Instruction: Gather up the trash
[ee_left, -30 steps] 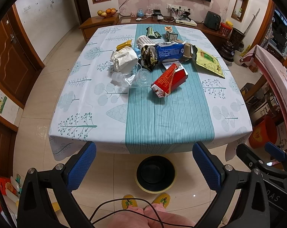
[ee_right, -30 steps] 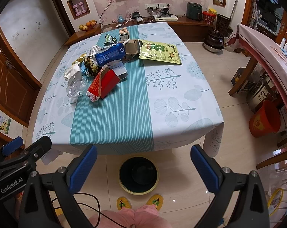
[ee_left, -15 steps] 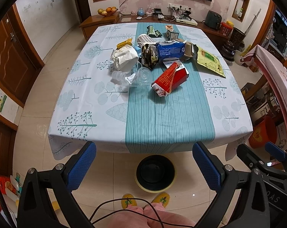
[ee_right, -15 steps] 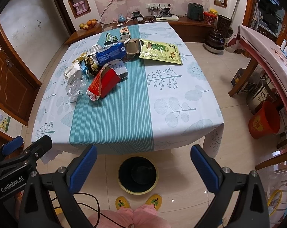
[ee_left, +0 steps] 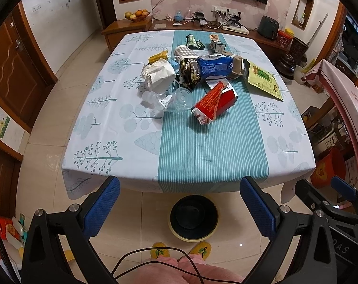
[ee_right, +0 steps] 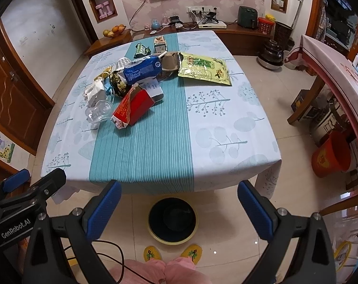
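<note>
From your left wrist camera, your left gripper (ee_left: 180, 202) hangs wide apart and empty off the near edge of the table (ee_left: 112, 127), above the black bin (ee_left: 194, 217) on the floor beside your slippers. The trash sits well away, heaped on the far half of the cloth: the red carton (ee_left: 214, 105) lies on its side nearest you, its long axis running diagonally, torn mouth pointing toward the near left. Behind it lie the blue bag (ee_left: 214, 67), crumpled white paper (ee_left: 158, 74) and clear plastic cups (ee_left: 176, 97); the yellow-green packet (ee_left: 264, 81) lies flat to the right. From your right wrist camera, your right gripper (ee_right: 179, 201) is likewise spread wide, holding nothing, over the same bin (ee_right: 171, 220), and the red carton (ee_right: 132, 107) slants from near left to far right.
</note>
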